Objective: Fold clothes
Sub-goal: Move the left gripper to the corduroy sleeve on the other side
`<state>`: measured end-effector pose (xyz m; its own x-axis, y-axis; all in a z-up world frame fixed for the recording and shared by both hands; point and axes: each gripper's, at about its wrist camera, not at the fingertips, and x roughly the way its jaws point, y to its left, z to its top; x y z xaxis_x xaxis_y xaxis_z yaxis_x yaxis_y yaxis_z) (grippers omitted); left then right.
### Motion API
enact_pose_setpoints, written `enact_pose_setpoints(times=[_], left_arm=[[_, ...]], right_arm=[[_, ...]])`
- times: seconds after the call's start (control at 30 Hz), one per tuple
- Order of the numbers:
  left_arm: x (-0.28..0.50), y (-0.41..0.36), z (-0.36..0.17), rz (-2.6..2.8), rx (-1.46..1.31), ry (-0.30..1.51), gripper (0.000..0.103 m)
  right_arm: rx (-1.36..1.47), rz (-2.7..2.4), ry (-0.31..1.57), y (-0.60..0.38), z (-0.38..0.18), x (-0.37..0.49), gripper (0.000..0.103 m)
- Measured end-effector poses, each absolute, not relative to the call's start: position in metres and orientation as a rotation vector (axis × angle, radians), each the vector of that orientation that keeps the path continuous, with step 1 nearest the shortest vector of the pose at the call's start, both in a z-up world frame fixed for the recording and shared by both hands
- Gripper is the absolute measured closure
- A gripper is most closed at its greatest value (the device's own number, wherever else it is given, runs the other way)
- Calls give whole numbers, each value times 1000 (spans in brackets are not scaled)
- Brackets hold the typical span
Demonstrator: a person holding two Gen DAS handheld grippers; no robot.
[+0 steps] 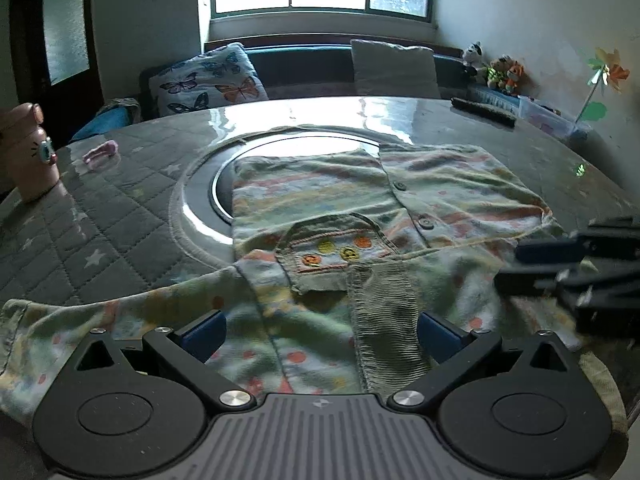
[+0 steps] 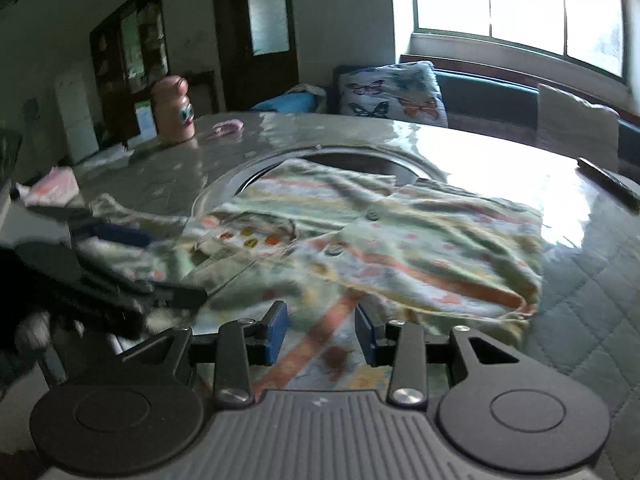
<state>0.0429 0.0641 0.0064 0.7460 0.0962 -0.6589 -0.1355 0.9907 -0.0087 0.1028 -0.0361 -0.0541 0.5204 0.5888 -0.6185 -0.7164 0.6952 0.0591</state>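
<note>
A small pale-green patterned button shirt (image 1: 360,208) with a chest pocket (image 1: 332,250) lies on the round table, one sleeve spread toward the near left edge. It also shows in the right wrist view (image 2: 400,232). My left gripper (image 1: 322,338) is open, its blue pads wide apart over the near part of the shirt by the ribbed collar. My right gripper (image 2: 322,334) is open over the shirt's near hem, with cloth between the pads. Each gripper shows blurred at the other view's edge.
The table (image 1: 120,208) has a quilted grey cover and a glossy round centre. A pink bottle (image 1: 32,152) and a small pink item (image 1: 102,154) stand at the left. A dark bar (image 1: 482,110) lies far right. A bench with cushions (image 1: 208,80) is behind.
</note>
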Motion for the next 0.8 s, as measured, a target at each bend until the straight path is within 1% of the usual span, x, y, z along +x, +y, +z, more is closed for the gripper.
enact_pose_setpoints(times=[0.2,0.4,0.57,0.8], left_arm=[[27,86,14,201,-99,698,0],[9,114,16,300,-136,688,0],[-8,141,15,412,-167,676,0],[-34,185,13,616,-203,642,0]], right_arm=[[-239,813,623,-30,-47,92,65],[-260,860,643,-20,-53,85,60],[-252,865,642,-20,-52,81,59],[-259,874,654,-17,-55,81,54]])
